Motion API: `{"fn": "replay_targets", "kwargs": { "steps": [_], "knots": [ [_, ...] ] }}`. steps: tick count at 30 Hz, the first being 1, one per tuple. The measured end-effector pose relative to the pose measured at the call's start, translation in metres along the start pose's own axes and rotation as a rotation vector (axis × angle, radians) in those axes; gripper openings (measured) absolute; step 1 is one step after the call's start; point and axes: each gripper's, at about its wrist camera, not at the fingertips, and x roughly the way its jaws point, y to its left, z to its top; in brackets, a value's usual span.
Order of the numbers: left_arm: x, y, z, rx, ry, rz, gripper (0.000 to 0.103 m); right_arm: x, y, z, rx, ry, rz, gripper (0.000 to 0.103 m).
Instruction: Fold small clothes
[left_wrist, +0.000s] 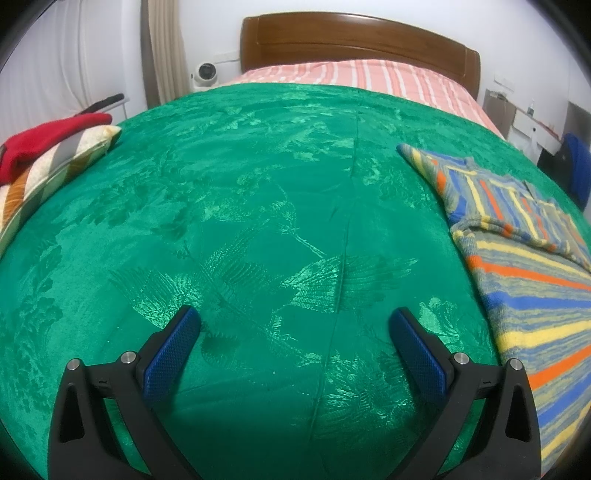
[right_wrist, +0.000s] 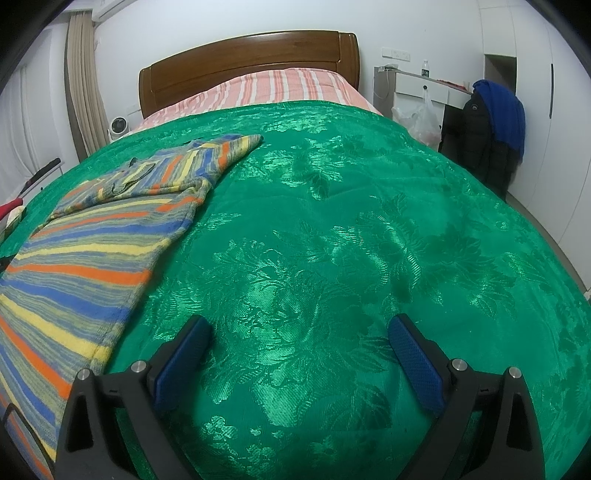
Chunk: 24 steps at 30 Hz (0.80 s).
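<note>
Bedspread of green brocade (left_wrist: 258, 206) fills my view. My left gripper (left_wrist: 295, 332) gapes wide, empty; between the grippers lies the striped sweater (left_wrist: 524, 295), long axis toward the headboard (left_wrist: 354, 40); my right gripper (right_wrist: 299, 339), equally wide, seems nearer.

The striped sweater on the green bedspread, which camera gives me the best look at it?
The right wrist view: the striped sweater runs from its near hem up to a sleeve folded across the chest. The left wrist view has the sweater at its right edge, with the near part cut off by the frame.
</note>
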Motion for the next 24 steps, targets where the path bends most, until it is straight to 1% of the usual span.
{"fn": "replay_targets", "kwargs": {
  "steps": [24],
  "knots": [
    [0.0023, 0.0019, 0.0004, -0.009, -0.005, -0.012, 0.103, 0.0012, 0.0021, 0.0001, -0.003, 0.003, -0.010, 0.097]
  ]
}}
